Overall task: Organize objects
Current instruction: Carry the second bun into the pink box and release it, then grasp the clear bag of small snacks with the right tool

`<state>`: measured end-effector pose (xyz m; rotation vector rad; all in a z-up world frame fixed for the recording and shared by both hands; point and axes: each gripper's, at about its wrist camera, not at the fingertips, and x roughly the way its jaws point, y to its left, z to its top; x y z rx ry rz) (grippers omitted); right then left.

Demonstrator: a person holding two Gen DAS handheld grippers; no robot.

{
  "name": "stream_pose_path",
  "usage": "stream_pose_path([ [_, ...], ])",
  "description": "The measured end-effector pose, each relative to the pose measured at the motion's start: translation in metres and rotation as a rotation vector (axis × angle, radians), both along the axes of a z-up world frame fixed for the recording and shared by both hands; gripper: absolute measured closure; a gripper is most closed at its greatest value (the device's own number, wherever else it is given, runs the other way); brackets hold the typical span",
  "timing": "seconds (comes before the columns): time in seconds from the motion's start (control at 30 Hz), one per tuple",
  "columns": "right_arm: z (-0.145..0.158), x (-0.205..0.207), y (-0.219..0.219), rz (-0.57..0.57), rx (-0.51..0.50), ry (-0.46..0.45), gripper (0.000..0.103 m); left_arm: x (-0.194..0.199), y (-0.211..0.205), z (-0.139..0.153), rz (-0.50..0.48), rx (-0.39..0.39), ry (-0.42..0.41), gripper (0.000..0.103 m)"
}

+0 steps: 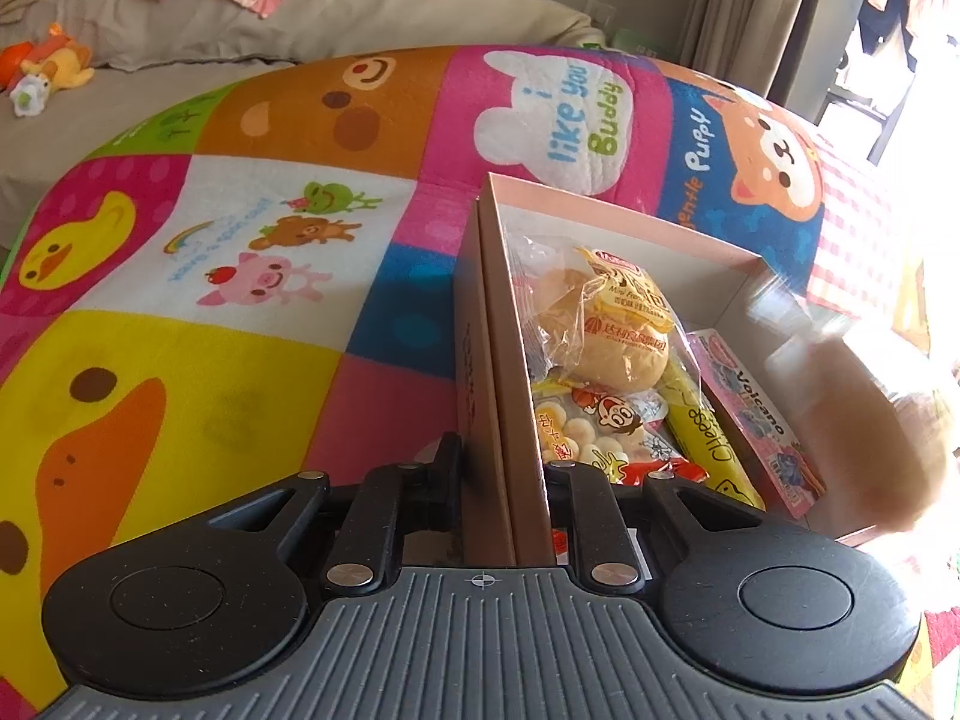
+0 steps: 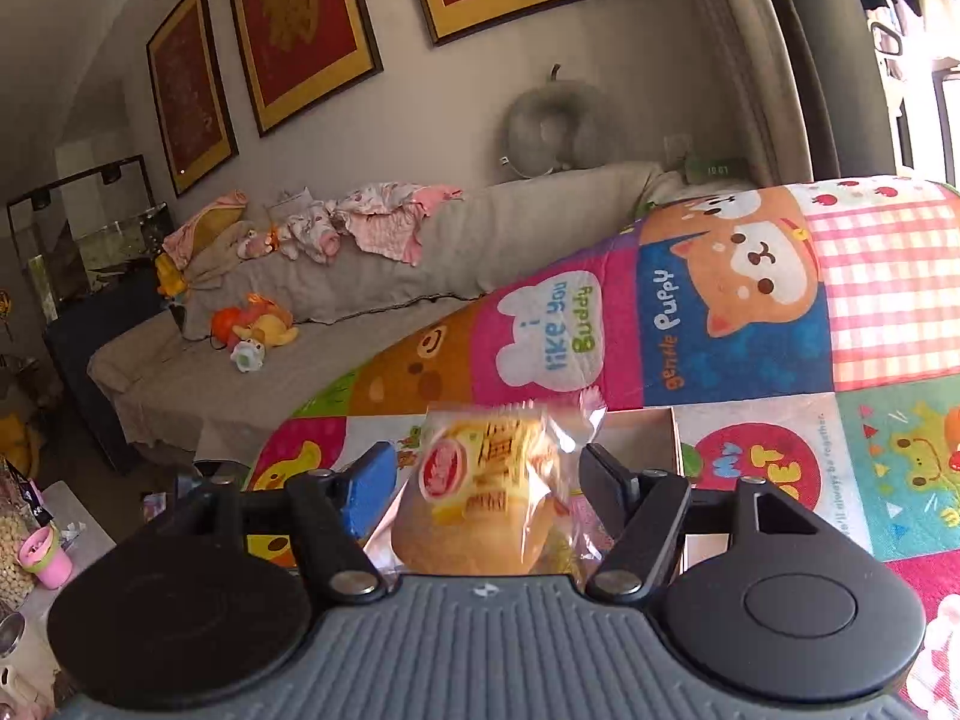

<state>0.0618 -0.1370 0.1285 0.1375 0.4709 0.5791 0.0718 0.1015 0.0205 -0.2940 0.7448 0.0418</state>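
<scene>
cartoon play mat (image 1: 252, 228); beige sofa (image 2: 372, 294), framed pictures (image 2: 300, 30)

Box (image 1: 498, 324) matt pink cardboard; bun wrapper (image 2: 480, 480) glossy clear plastic; play mat (image 1: 240, 240) soft printed cloth.

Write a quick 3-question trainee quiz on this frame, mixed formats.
1. True or false: the left hand-held gripper straddles the box wall.
2. What sits between the fingers of the right hand-held gripper? A) wrapped bun B) cheese stick C) plush toy
3. Fill in: the yellow stick in the box reads "____".

Key: 1 true; 2 A; 3 Cheese
</scene>
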Motion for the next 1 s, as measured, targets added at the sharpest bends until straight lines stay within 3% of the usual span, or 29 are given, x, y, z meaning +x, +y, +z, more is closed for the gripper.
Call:
stream_pose_path([
  [0.17,-0.031,-0.019,-0.025,-0.106,-0.098,-0.019,0.024,-0.001,0.0,0.0,0.0,-0.001,0.003,0.083],
  [0.33,-0.076,-0.036,-0.072,-0.116,-0.207,0.083,0.017,-0.001,-0.001,0.0,0.009,0.001,0.004,0.084],
  [0.53,-0.118,-0.03,-0.103,-0.146,-0.155,0.228,0.016,-0.001,-0.004,0.001,0.007,0.017,0.018,0.084],
  [0.63,-0.118,-0.029,-0.102,-0.134,-0.148,0.212,0.011,-0.002,-0.006,0.002,0.009,0.027,0.021,0.084],
  [0.87,-0.118,-0.032,-0.086,-0.127,-0.231,0.189,0.012,-0.002,-0.007,0.002,0.014,0.028,0.021,0.085],
  [1.0,-0.119,-0.034,-0.084,-0.14,-0.254,0.18,0.027,-0.002,-0.007,0.002,0.013,0.028,0.021,0.084],
])
